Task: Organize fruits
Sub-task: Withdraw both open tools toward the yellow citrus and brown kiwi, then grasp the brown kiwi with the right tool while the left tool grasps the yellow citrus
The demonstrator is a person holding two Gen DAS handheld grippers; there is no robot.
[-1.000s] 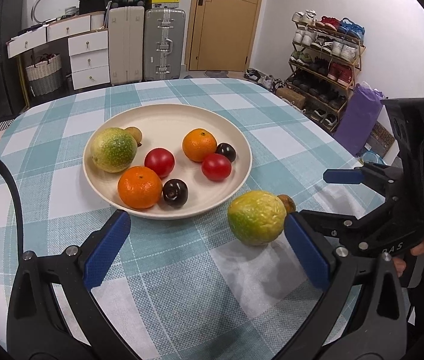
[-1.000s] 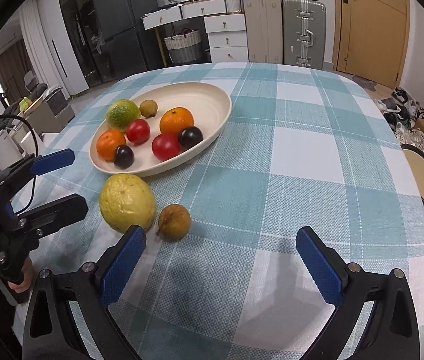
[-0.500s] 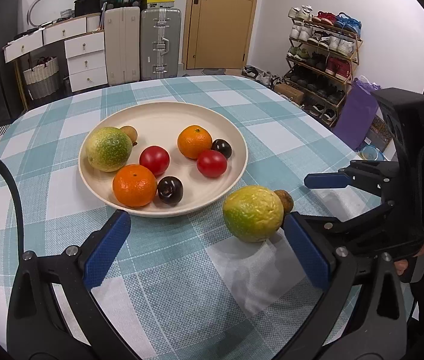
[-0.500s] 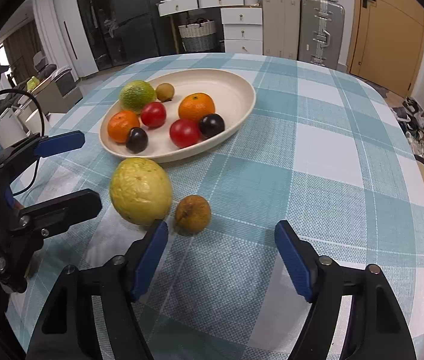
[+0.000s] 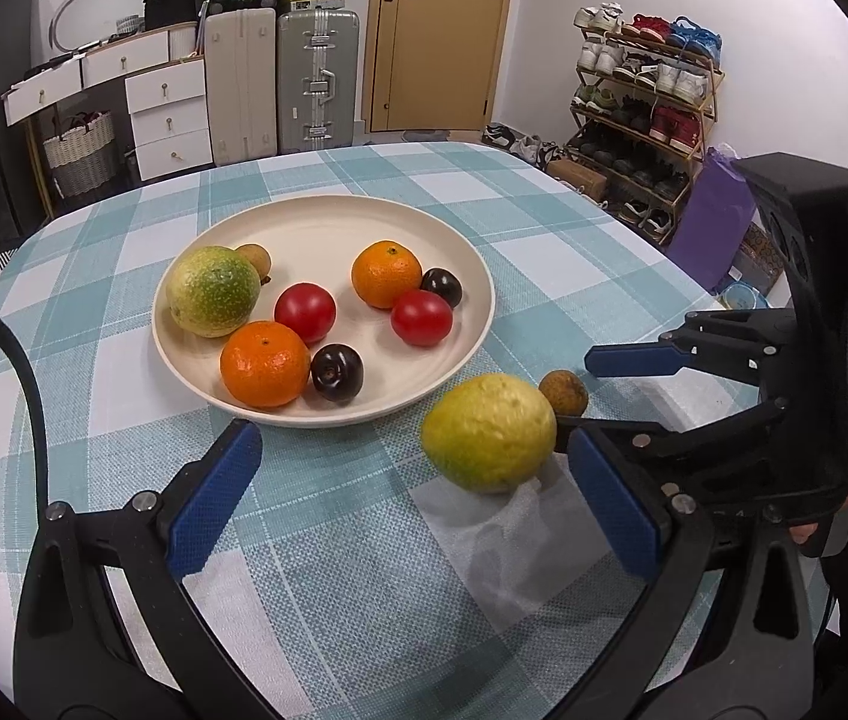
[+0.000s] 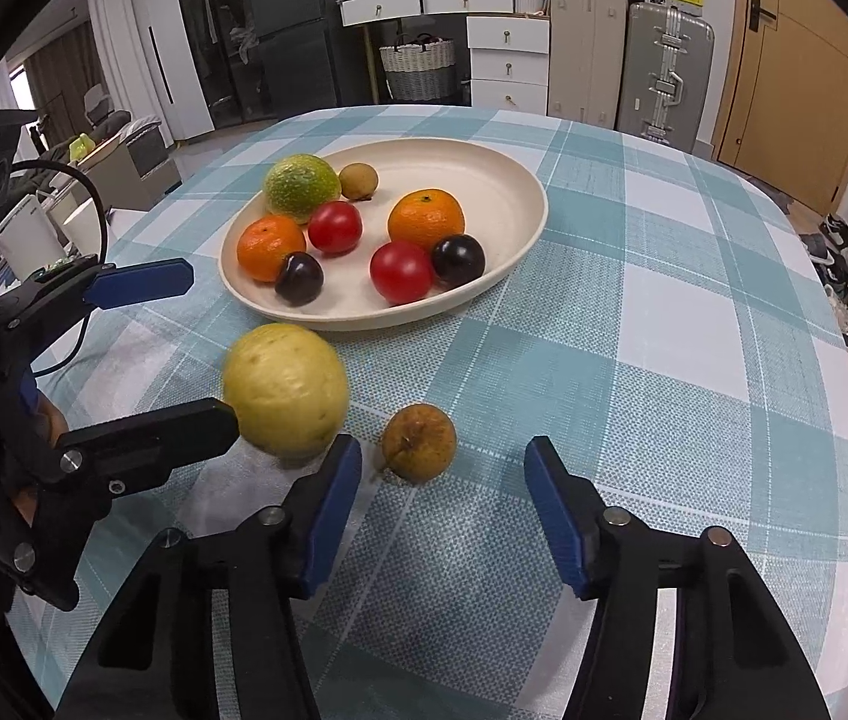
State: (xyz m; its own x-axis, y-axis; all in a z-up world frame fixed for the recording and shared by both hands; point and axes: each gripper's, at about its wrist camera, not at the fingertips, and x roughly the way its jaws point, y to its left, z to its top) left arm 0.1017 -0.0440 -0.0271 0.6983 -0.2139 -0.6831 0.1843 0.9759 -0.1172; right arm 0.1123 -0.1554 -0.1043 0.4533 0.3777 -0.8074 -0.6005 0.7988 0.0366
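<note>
Your right gripper (image 6: pixel 442 498) points down at the checked tablecloth (image 6: pixel 664 312), and its jaws have just been closing. They are now about half apart and the blue pads do not press on anything. The small brown fruit (image 6: pixel 418 441) lies on the cloth just in front of the gap between the pads, a little nearer to the left pad, and it is not yet between them.

Just beside it lies the big yellow-green fruit (image 6: pixel 285 390). In the right wrist view one dark finger of your left gripper (image 5: pixel 412 504) reaches to the side of this fruit, and I cannot tell if it touches. In the left wrist view this same fruit (image 5: pixel 489 432) sits just ahead of the right pad. The left jaws stand wide apart and hold nothing.

The cream plate (image 5: pixel 472 276) stands on the cloth behind the two loose fruits, close to them. On it you have a second green-yellow fruit (image 5: pixel 212 291) with a small brown fruit (image 5: pixel 253 255) touching it behind, two oranges (image 5: pixel 265 363), two red tomatoes (image 5: pixel 304 312) and two dark plums (image 5: pixel 336 372). The near orange, the near plum and one tomato lie together in a group; the far orange (image 5: pixel 387 273), the second tomato (image 5: pixel 421 317) and the second plum (image 5: pixel 441 286) make another group.

At the right edge of the left wrist view, fingers of your hand (image 5: pixel 802 531) grip the handle of the right gripper.
</note>
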